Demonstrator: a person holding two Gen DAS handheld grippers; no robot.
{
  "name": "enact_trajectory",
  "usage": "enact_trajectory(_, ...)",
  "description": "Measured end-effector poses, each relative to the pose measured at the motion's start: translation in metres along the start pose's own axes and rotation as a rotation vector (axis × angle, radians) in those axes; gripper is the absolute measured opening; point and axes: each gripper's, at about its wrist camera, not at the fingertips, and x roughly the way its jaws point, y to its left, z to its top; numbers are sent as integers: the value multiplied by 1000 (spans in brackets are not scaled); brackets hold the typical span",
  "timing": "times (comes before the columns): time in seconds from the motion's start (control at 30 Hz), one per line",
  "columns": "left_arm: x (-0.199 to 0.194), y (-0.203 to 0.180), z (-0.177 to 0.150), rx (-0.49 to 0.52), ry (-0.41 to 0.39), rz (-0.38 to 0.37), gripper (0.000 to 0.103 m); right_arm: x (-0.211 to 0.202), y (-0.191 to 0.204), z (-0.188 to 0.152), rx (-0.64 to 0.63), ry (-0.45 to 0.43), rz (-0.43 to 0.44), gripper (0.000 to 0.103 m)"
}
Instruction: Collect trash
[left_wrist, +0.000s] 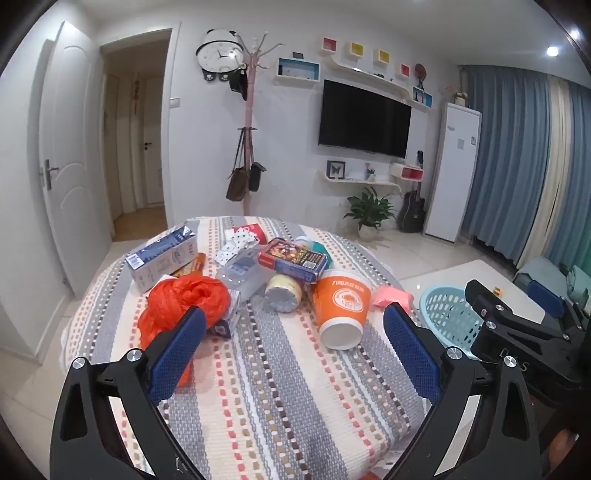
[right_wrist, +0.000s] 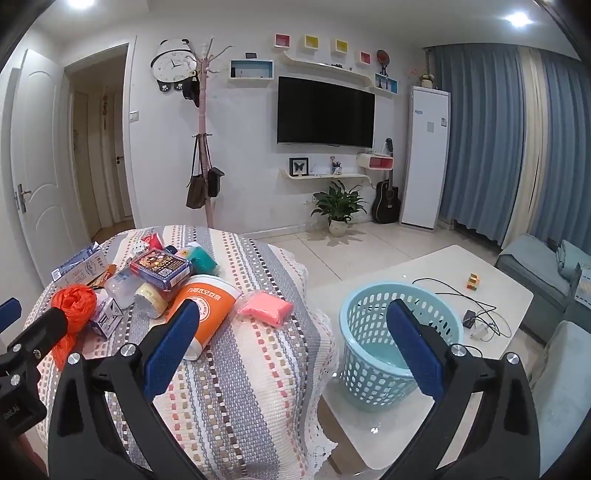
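Above the striped tablecloth (left_wrist: 280, 387), the left gripper (left_wrist: 295, 332) hovers spread wide and empty; the right gripper (right_wrist: 291, 328), tilted downward, gapes beside the basket (right_wrist: 354, 354).

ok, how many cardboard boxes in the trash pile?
3 clearly visible. Blue-white carton at the pile's far left; red-and-blue printed box on top at centre; small white box beside the orange bag. More may be buried underneath.

Woven tablecloth (left_wrist: 280, 369); perforated plastic basket (right_wrist: 369, 369)
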Motion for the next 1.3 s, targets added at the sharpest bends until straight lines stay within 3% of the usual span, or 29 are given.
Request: enact_trajectory(1.3, -7, 5, 4, -11, -18, 5, 94, 2, 9, 0, -3, 2, 11, 96)
